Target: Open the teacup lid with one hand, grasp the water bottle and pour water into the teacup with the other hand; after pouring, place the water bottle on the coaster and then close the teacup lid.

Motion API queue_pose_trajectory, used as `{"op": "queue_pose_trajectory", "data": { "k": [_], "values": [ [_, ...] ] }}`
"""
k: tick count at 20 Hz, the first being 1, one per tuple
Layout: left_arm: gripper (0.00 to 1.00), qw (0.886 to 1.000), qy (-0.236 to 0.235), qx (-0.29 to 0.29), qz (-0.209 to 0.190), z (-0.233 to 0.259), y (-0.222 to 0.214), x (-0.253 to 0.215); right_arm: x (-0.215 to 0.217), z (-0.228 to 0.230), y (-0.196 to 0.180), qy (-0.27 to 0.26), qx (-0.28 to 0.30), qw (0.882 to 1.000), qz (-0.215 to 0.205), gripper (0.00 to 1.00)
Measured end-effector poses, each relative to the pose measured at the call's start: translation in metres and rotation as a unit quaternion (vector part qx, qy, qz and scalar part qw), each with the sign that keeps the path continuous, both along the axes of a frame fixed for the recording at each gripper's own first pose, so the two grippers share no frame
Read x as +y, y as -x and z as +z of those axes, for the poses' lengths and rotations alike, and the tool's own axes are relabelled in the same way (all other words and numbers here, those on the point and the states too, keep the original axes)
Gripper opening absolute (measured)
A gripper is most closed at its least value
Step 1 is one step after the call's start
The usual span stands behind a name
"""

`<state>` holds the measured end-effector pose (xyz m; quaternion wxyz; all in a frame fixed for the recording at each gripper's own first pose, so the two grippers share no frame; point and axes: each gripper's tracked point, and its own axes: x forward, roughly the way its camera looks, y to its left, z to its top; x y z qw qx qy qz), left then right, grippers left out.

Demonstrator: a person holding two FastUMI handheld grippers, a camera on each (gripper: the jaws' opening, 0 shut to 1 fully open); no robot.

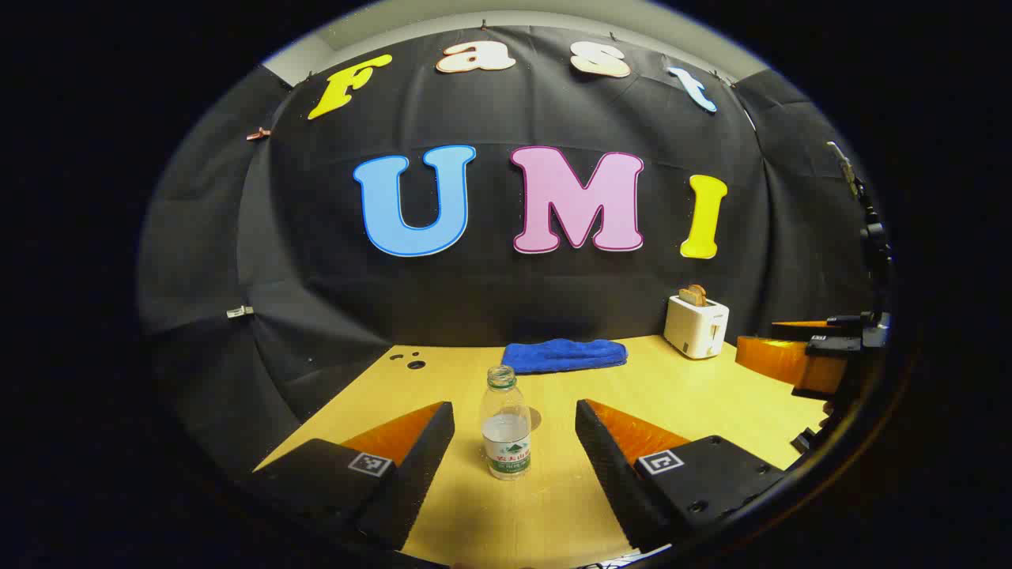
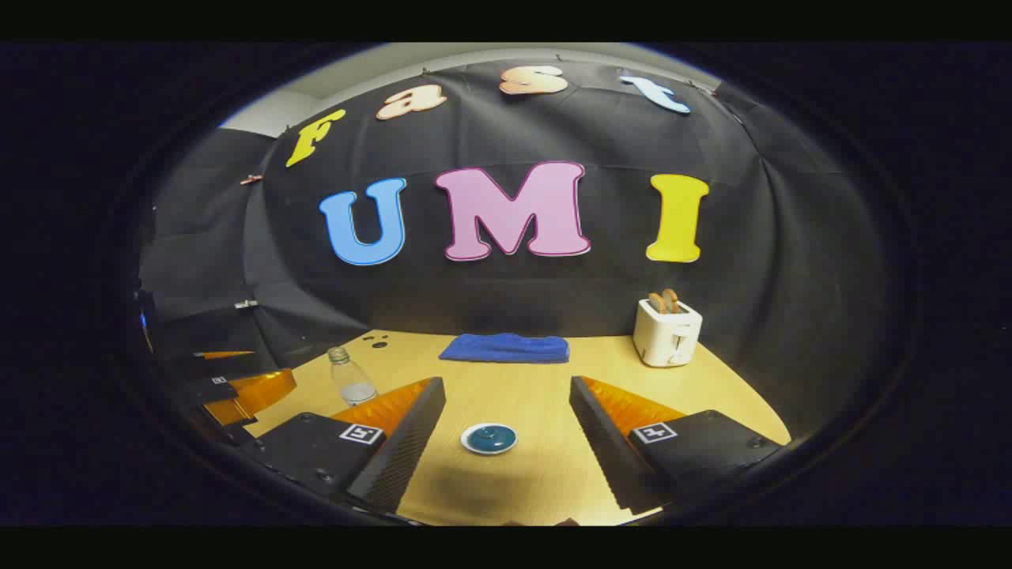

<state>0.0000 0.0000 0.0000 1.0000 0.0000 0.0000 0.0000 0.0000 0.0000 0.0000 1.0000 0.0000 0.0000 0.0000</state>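
In the left gripper view, my left tongs (image 1: 515, 423) are spread wide and pinch nothing. The bottle (image 1: 506, 424) stands upright on the table (image 1: 711, 395) between the fingers, touching neither. It is clear plastic, uncapped, its long axis vertical and its mouth pointing to 12 o'clock. Water fills it to about half. A green and white label wraps the lower part; I do not read it. Behind the bottle, at 12 o'clock, lies a folded blue cloth (image 1: 564, 355). At 2 o'clock a white toaster (image 1: 696, 325) holds toast in its slot. My right tongs (image 1: 798, 348) show at 3 o'clock, well apart from the bottle.

In the right gripper view, my right tongs (image 2: 506, 423) are also spread wide and hold nothing. Between the fingers, low on the table, sits a round dark blue teacup lid (image 2: 489, 438) with a pale rim and a centre knob; I cannot tell the cup beneath it. The bottle (image 2: 352, 378) stands at 10 o'clock, with my left tongs (image 2: 237, 391) farther out at 9 o'clock.
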Motion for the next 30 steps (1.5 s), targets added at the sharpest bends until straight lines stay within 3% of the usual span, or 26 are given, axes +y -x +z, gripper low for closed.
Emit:
{"op": "queue_pose_trajectory", "data": {
  "k": [6,16,20,30],
  "values": [
    [0.97,1.0,-0.004,0.01,-0.003,-0.009,-0.008,0.0,0.012,-0.006,-0.008,0.008,0.002,1.0,0.018,0.98],
    [0.97,0.999,0.024,0.032,0.031,-0.023,-0.024,0.028,0.025,-0.027,-0.031,0.026,0.023,0.999,0.041,0.98],
    [0.97,0.998,0.017,0.04,0.036,-0.039,-0.034,0.034,0.022,-0.058,-0.056,0.017,0.05,0.998,0.04,0.98],
    [0.97,0.995,0.027,0.081,0.049,-0.108,-0.069,0.043,0.01,-0.145,-0.12,0.055,0.077,0.995,0.027,0.98]
  ]
}}
